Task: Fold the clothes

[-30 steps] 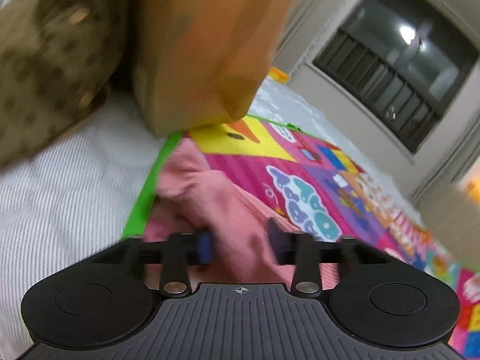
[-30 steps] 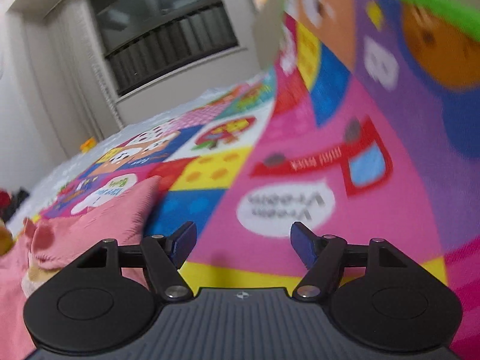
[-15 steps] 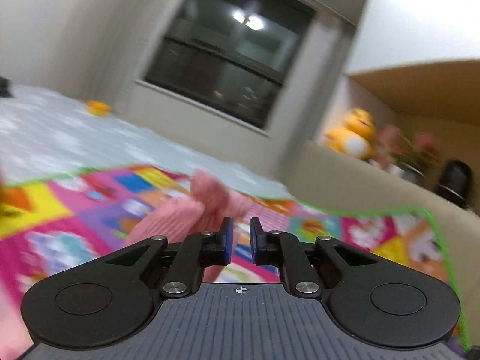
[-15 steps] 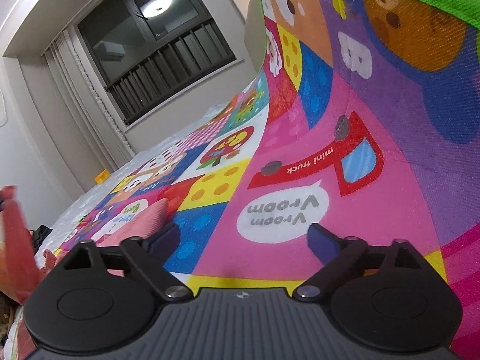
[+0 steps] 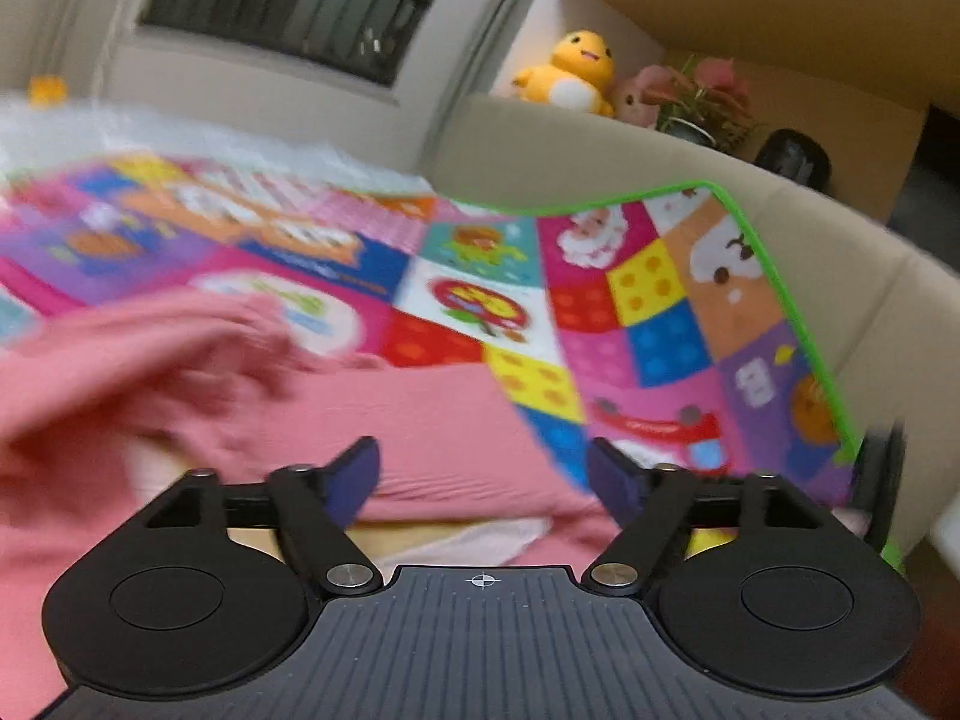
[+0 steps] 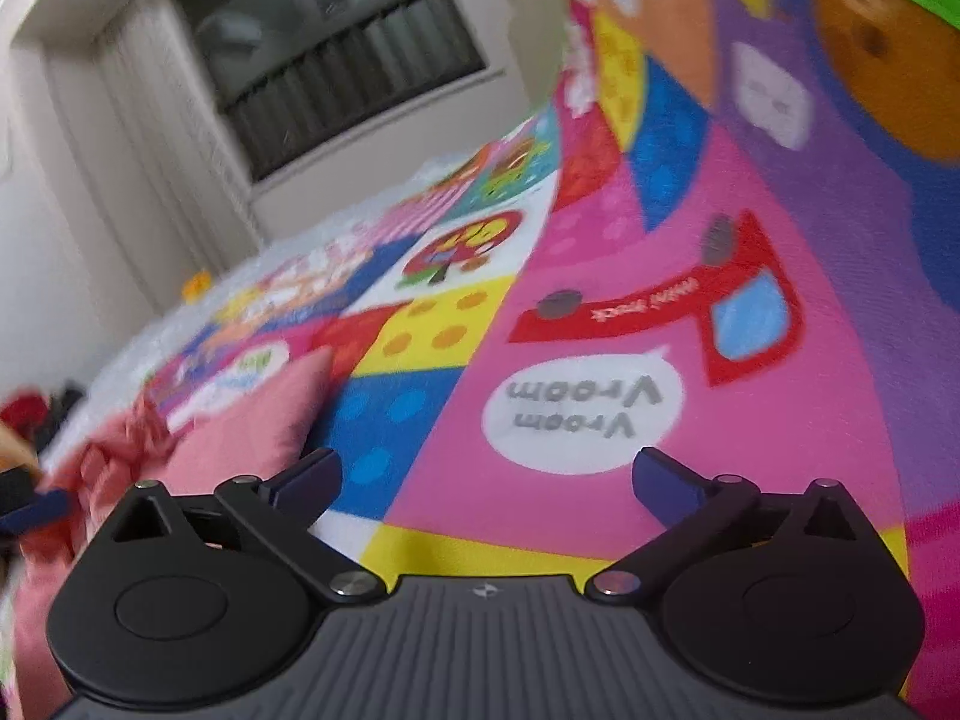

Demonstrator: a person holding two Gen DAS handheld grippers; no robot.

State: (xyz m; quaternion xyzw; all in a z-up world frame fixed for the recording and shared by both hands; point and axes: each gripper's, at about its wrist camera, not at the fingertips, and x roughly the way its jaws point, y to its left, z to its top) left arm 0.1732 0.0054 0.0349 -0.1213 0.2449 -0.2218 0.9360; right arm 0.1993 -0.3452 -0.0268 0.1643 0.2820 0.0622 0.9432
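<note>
Lying rumpled on the colourful play mat [image 5: 648, 312], the pink garment [image 5: 420, 420] looks only partly folded: one flat panel, the rest bunched at the left. Both the left gripper [image 5: 483, 474] and right gripper [image 6: 486, 474] gape wide, holding nothing. Smoothing and the remaining folds seem left to do

Left wrist view: low, facing sofa corner. Right wrist view: lower, close along play mat [image 6: 600, 276]. Both share mat, pink garment [image 5: 420, 420], window [image 6: 336, 54].
</note>
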